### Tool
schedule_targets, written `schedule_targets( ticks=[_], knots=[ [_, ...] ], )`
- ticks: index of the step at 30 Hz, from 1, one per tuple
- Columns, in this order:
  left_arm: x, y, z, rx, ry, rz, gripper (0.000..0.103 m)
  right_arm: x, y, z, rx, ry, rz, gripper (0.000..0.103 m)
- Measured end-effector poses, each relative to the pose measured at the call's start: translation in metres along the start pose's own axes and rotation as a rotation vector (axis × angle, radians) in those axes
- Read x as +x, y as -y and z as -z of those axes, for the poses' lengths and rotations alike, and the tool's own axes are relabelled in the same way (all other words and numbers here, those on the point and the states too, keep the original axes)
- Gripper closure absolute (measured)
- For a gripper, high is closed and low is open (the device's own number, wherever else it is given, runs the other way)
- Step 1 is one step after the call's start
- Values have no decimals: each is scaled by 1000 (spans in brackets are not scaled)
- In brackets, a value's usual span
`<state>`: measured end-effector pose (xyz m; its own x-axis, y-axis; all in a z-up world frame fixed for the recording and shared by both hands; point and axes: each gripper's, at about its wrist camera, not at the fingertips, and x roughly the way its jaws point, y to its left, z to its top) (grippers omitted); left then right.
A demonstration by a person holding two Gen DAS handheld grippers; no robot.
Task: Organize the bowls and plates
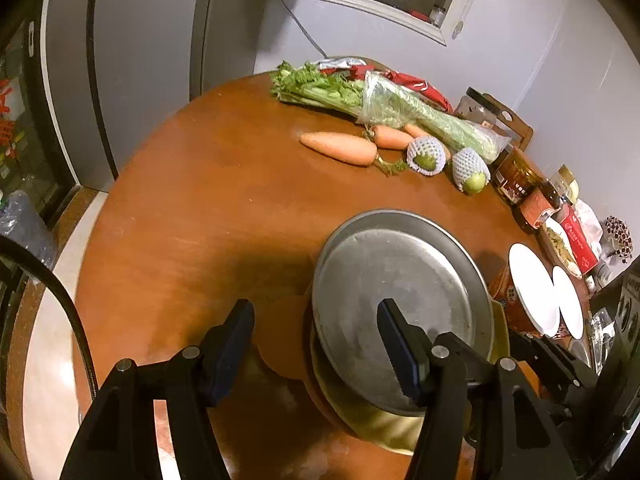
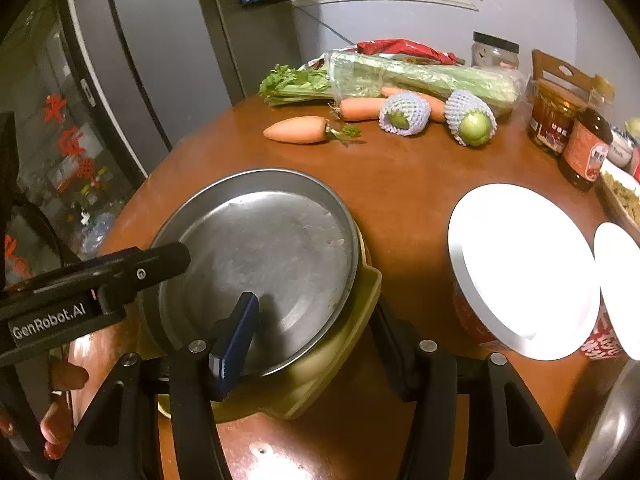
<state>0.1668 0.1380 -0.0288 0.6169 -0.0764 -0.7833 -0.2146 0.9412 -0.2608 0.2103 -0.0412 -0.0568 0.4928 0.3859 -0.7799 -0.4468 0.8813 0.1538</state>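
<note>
both grippers straddle opposite rims of the metal plate point(image 2: 260, 264), jaws wide: the left gripper point(image 1: 316, 336) and the right gripper point(image 2: 316, 332) pinch nothing. the plate rests on a yellow dish point(image 2: 320, 380) on the table point(image 2: 400, 184). the stacking step looks just finished; next likely calls for the white plates point(image 2: 520, 268).

Steel plate point(image 2: 260, 248): round, shallow, dull grey with scuffs, empty. Sits right way up on top of a yellow-olive dish point(image 2: 344, 344), slightly tilted, overhanging it on the left; only the dish's rim and squared corner show from under it. Stack is at the near edge of the round brown table point(image 2: 400, 176).

White plate point(image 2: 520, 268): round, glossy, overexposed, lying as a lid on a red printed tub to the right of the stack, apart from it. Second white plate point(image 2: 620, 284) just beside it on another red tub, partly cut off by the frame.
</note>
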Motion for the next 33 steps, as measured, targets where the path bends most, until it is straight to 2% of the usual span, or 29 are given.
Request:
schedule_targets(
  ticks=[5, 17, 33],
  knots=[
    [-21, 0, -1, 7, 41, -27, 39, -14, 2, -4, -13, 28, -7, 39],
    [-55, 20, -4, 33, 107, -35, 39, -57, 1, -14, -35, 107, -8, 34],
    [-78, 90, 5, 112, 151, -24, 39, -121, 37, -9, -37, 212, 2, 31]
  ],
)
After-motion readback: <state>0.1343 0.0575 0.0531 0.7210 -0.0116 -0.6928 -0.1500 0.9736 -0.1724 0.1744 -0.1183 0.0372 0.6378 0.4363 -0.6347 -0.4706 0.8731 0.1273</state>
